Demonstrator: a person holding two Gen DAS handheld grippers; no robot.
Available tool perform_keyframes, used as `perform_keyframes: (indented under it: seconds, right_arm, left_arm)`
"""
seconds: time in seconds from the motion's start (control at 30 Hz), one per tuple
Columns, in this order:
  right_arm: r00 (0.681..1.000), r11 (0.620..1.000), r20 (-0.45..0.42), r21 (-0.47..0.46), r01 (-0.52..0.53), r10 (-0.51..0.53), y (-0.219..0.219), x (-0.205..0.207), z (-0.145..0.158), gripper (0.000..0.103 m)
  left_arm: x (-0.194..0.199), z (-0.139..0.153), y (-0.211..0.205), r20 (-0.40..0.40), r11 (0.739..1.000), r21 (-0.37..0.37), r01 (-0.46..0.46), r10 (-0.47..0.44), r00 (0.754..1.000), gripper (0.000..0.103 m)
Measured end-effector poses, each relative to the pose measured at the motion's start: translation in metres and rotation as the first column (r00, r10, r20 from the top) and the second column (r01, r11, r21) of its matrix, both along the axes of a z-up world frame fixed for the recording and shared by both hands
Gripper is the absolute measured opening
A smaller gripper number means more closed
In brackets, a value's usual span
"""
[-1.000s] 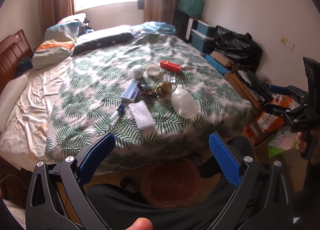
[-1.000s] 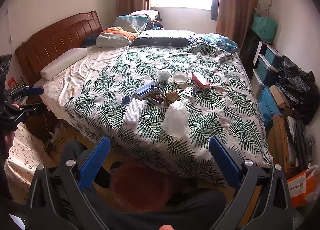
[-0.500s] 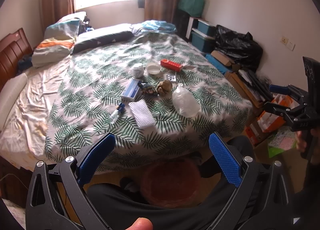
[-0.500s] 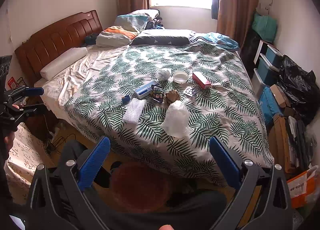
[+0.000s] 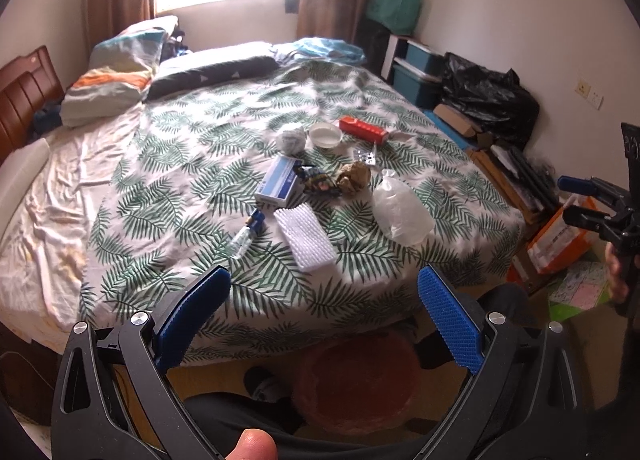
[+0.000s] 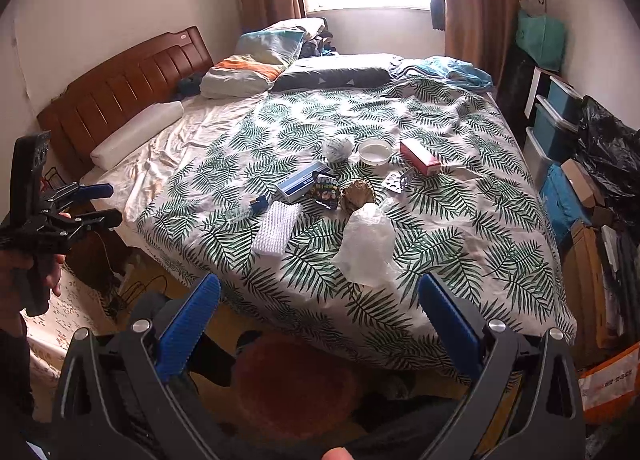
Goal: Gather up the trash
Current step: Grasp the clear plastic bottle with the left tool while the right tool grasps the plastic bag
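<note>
Trash lies in a cluster on the leaf-print bedspread [image 5: 192,196]: a clear plastic bag [image 5: 400,212] [image 6: 368,248], white foam netting [image 5: 306,236] [image 6: 278,226], a blue-white box [image 5: 278,184] [image 6: 302,182], a small bottle with a blue cap [image 5: 246,234], a brown crumpled wad [image 5: 354,176] [image 6: 356,196], a dark snack wrapper [image 5: 318,180], a white ball of paper [image 5: 291,138], a white round lid [image 5: 326,135], a red box [image 5: 362,130] [image 6: 420,156] and a blister pack [image 6: 394,182]. My left gripper [image 5: 324,300] and right gripper [image 6: 318,306] are open and empty, short of the bed's near edge.
A round brown stool [image 5: 356,380] stands on the floor below the grippers. Pillows [image 6: 248,72] and a wooden headboard [image 6: 120,80] are at the far left. Boxes, black bags [image 5: 488,100] and an orange bag [image 5: 560,236] crowd the right side of the bed.
Both grippers have edged slightly toward the bed, so the trash cluster sits a little lower and larger in view. Both stay open.
</note>
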State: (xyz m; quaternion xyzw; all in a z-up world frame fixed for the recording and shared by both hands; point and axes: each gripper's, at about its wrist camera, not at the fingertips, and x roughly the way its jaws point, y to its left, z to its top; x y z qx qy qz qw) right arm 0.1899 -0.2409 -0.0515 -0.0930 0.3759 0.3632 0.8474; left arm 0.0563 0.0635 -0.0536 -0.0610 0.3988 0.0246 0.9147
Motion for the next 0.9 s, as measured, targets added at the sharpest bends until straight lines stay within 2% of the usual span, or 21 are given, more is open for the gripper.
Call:
perform_keyframes:
  seconds: [0.17, 0.43, 0.6, 0.63, 0.67, 0.7, 0.73, 0.83, 0.9]
  right_arm:
    - [0.999, 1.0, -0.033, 0.011, 0.009, -0.009, 0.012, 0.032, -0.025, 0.098]
    - [0.998, 0.998, -0.054, -0.052, 0.024, -0.027, 0.041, 0.079, -0.081, 0.098]
    - [0.999, 0.994, -0.033, -0.111, 0.011, -0.014, 0.063, 0.104, -0.115, 0.098]
    - [1.0, 0.993, -0.026, -0.122, 0.011, -0.014, 0.067, 0.11, -0.12, 0.098]
    - [1.0, 0.99, -0.027, -0.141, 0.011, -0.015, 0.071, 0.115, -0.127, 0.098]
    - [0.999, 0.988, -0.032, -0.156, 0.007, -0.012, 0.075, 0.121, -0.133, 0.098]
    - [0.999, 0.987, -0.036, -0.158, 0.0, -0.006, 0.078, 0.126, -0.138, 0.098]
    - [0.999, 0.985, -0.048, -0.174, -0.013, 0.004, 0.087, 0.14, -0.151, 0.098]
    - [0.999, 0.984, -0.053, -0.179, -0.019, 0.01, 0.093, 0.147, -0.158, 0.098]
  left_arm:
    - [0.035, -0.031, 0.027, 0.017, 1.0, 0.011, 0.028, -0.028, 0.999, 0.097]
    - [0.099, -0.099, 0.067, -0.058, 0.998, 0.058, 0.036, -0.033, 0.998, 0.097]
    - [0.132, -0.14, 0.091, -0.115, 0.998, 0.051, 0.039, -0.033, 0.993, 0.096]
    - [0.138, -0.148, 0.095, -0.131, 0.998, 0.053, 0.04, -0.033, 0.991, 0.09]
    - [0.144, -0.156, 0.101, -0.147, 0.999, 0.036, 0.037, -0.031, 0.989, 0.07]
    - [0.148, -0.164, 0.107, -0.157, 0.999, 0.015, 0.031, -0.028, 0.987, 0.062]
    - [0.153, -0.171, 0.112, -0.164, 0.999, 0.005, 0.031, -0.03, 0.986, 0.057]
    - [0.162, -0.186, 0.115, -0.177, 0.998, 0.026, 0.058, -0.052, 0.983, 0.058]
    - [0.167, -0.191, 0.118, -0.181, 0.997, 0.023, 0.071, -0.066, 0.981, 0.063]
